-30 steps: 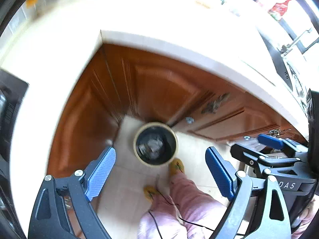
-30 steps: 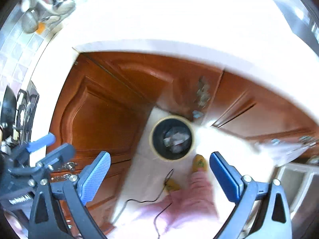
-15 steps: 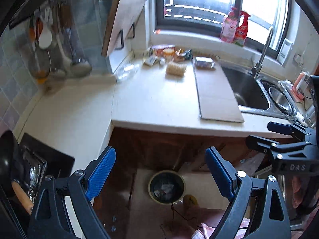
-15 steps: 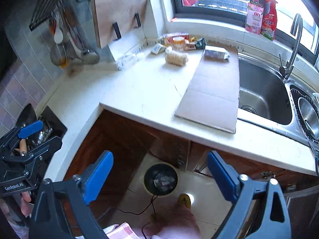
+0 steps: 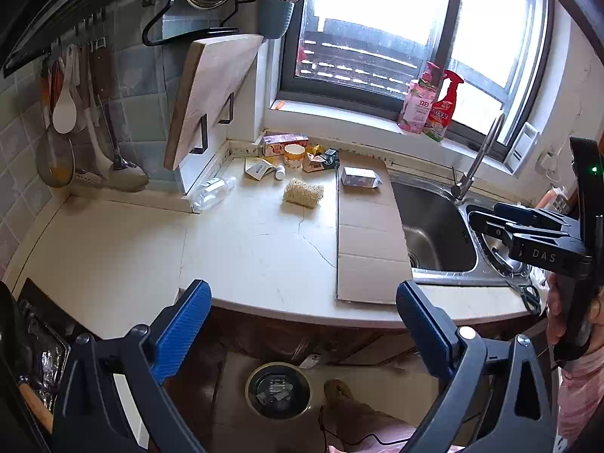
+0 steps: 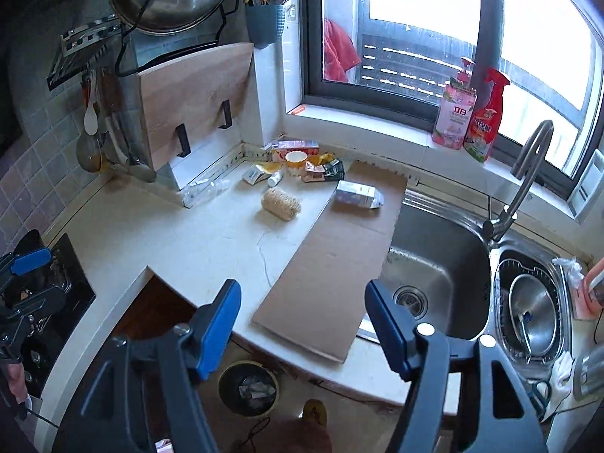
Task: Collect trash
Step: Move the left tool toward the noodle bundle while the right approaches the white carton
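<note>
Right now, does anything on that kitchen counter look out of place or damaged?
Yes. A clear plastic bottle lies on its side by the wall, wrappers and cartons clutter the corner, and a crack runs across the countertop.

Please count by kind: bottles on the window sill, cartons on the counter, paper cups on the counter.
Bottles: 2, pink bottle, red spray bottle
Cartons: 2, pink carton, white carton
Paper cup: 1
Total: 5

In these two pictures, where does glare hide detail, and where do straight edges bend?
Left wrist view: the window blows out white; the counter edge bows. Right wrist view: the window glares too; the faucet and sill curve.
</note>
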